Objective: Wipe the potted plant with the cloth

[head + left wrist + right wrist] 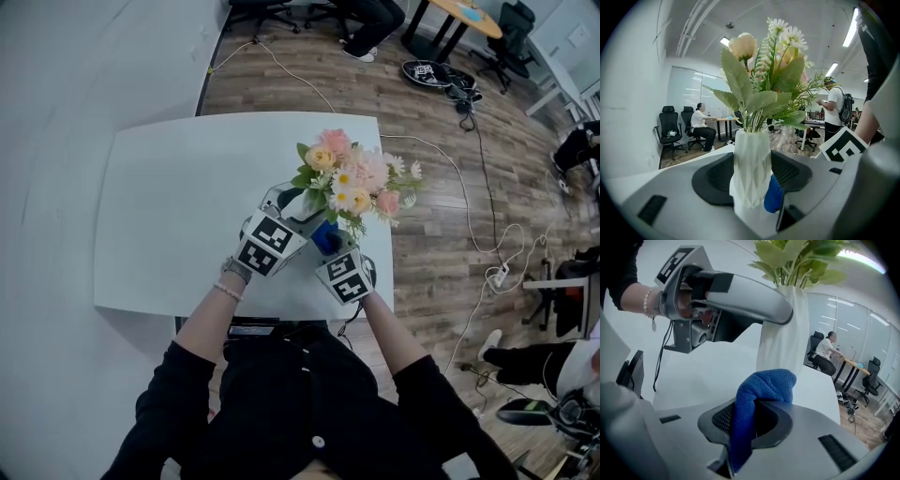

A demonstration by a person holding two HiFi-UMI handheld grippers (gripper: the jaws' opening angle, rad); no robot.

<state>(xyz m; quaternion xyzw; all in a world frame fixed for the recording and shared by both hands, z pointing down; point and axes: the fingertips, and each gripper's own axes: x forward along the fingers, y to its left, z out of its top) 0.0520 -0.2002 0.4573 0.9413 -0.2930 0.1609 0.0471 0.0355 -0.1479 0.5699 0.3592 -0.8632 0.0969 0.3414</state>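
The blue cloth (761, 385) was pinched in the right tongs (740, 425), its free end held just beside the white vase (750, 159). The vase (faceted, upright) was clamped btw. the left tongs (751, 180) on the tabletop's (169, 206) right half, w/ flowers (764, 65) seen above.

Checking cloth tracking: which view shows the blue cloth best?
Right gripper view: the cloth fills centre frame, pinched in the right tongs, weave visible. Left gripper view shows only a blue sliver beside the vase; head view, a small blue patch below the flowers.
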